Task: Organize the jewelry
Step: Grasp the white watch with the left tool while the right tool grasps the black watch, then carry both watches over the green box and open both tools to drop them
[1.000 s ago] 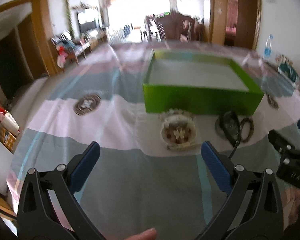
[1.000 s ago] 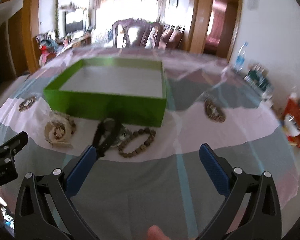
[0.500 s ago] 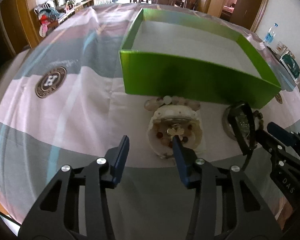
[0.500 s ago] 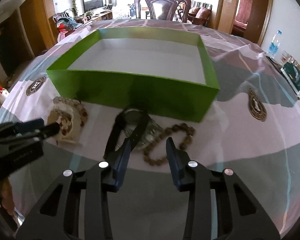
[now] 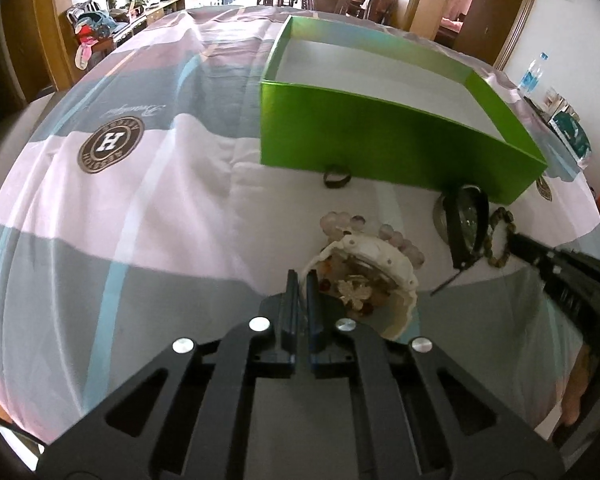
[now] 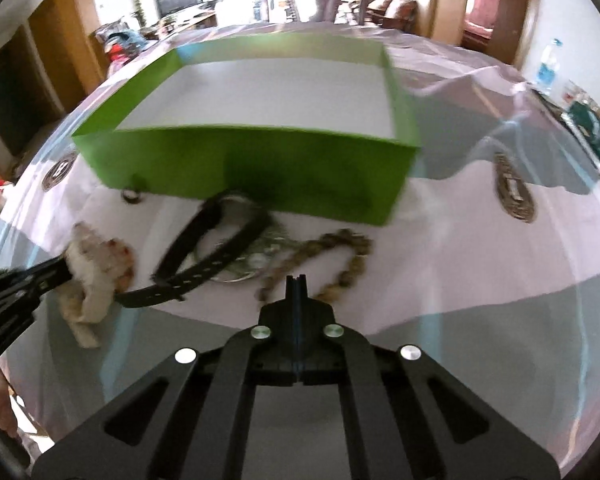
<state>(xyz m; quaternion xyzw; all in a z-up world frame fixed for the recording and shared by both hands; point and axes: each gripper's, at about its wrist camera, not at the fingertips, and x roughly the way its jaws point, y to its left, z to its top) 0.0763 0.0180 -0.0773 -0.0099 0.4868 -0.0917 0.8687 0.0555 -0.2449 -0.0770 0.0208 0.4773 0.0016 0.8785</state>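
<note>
Jaws nearly closed beside white watch (image 5: 370,276); right pair meets before bead bracelet (image 6: 340,256).

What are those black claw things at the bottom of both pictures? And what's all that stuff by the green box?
Those claws are pinching tools. A person holds one in each hand, and each has a camera looking along its two fingers. One picture comes from the left gripper, the other from the right gripper. Both are squeezed shut.

An open green box stands on the striped tablecloth. In front of it lie a small ring, a white watch, a pale bead bracelet, a black-strap watch and a brown bead bracelet.

The left gripper is at the white watch's edge, and the right is at the brown beads. I can't tell if either is really pinching something.
</note>
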